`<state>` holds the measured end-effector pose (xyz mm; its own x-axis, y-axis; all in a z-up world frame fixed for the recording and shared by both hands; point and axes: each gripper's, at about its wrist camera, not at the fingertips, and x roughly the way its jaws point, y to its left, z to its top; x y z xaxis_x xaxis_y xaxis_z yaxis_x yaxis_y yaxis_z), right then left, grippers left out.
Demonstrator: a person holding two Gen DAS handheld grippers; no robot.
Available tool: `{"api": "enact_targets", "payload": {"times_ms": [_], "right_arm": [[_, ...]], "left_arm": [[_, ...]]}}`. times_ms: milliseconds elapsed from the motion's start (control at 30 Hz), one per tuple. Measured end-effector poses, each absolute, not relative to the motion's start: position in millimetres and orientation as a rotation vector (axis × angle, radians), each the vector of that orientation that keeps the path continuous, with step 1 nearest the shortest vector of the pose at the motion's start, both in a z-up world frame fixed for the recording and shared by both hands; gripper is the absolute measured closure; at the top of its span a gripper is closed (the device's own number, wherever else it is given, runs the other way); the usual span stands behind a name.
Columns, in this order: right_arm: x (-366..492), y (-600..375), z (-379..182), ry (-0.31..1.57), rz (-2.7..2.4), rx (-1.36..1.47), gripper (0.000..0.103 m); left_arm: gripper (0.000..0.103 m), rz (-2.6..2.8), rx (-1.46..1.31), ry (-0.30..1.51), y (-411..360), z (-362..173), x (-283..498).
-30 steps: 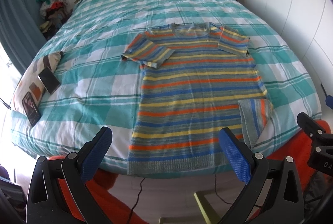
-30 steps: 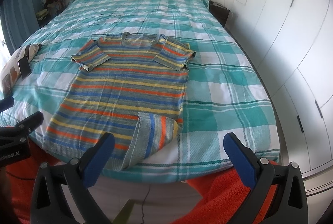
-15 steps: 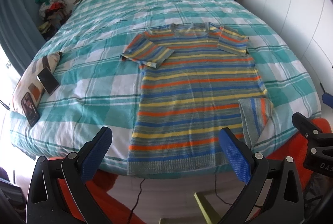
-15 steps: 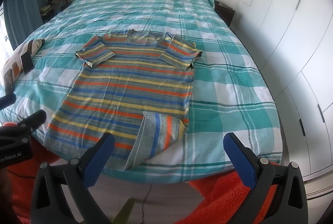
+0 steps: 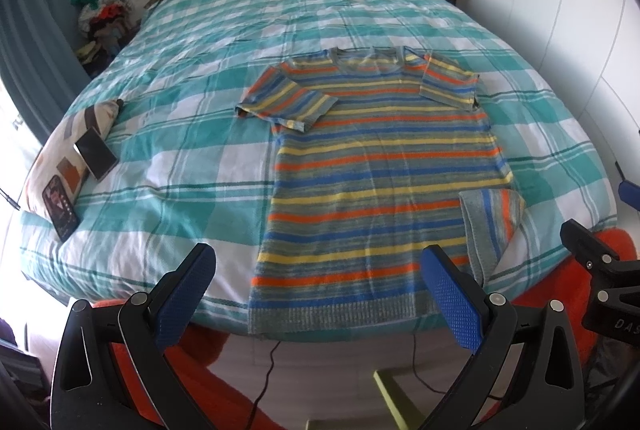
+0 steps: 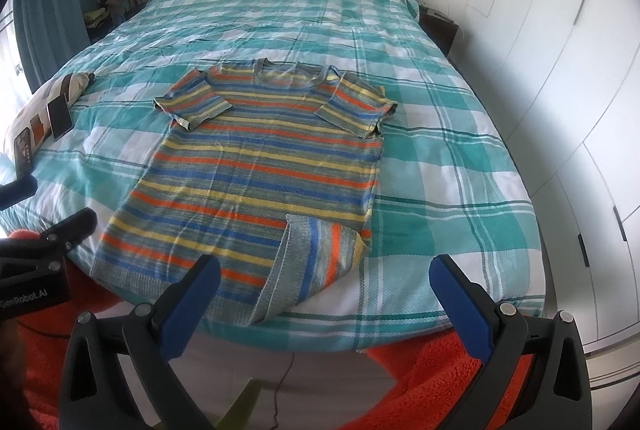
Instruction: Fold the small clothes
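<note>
My right gripper [image 6: 324,294] has crept closer; both it and my left gripper [image 5: 320,290] gape empty before the ribbed-knit striped top [image 5: 380,182].

a shirt [image 5: 384,166] lies on the bed [image 5: 192,134], two phones [image 5: 96,154] to its left.

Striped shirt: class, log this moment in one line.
striped shirt flat on bed, hem corner flipped | left gripper open | right gripper open
</note>
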<state>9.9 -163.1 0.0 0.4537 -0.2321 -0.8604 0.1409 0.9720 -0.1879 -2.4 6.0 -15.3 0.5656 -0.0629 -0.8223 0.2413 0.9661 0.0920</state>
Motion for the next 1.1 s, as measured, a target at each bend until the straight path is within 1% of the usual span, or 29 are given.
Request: {"api": "enact_targets", "payload": {"times_ms": [800, 900, 1100], "right_arm": [[9, -159, -2, 1.087, -0.151, -0.060, 0.000], [8, -173, -3, 1.094, -0.140, -0.040, 0.000], [0, -217, -2, 1.098, -0.206, -0.058, 0.000]], "left_arm": [[0.001, -0.183, 0.212, 0.986, 14, -24, -6], [0.001, -0.134, 0.219, 0.986, 30, -27, -2], [0.001, -0.085, 0.120, 1.057, 76, -46, 9]]}}
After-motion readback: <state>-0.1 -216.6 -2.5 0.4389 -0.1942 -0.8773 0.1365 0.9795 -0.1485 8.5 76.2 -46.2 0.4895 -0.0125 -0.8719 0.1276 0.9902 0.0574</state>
